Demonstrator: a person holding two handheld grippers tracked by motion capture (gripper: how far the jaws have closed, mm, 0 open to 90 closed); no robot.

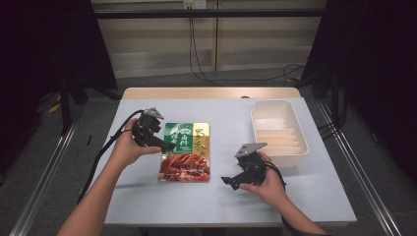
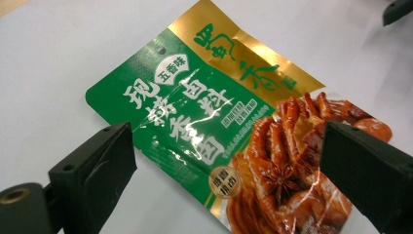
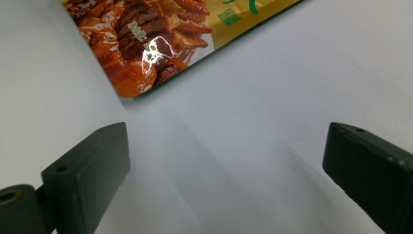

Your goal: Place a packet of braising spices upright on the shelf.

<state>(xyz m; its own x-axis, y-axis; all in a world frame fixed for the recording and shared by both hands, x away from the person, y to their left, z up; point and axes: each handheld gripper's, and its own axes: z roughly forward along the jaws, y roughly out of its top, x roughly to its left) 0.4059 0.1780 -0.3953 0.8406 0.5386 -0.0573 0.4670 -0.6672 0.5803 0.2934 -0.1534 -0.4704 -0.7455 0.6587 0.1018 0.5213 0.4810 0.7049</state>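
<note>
At frame centre, the green-and-gold food packet (image 1: 186,151) lies flat; the left gripper (image 1: 164,145) is held released over it, the right gripper (image 1: 227,181) released nearby.

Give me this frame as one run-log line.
left gripper: open, over seasoning packet | right gripper: open, above bare table, near packet corner | white tray: far right, apart

bare table (image 1: 206,196) around pouch (image 1: 185,151), tray (image 1: 278,132) far right
</note>
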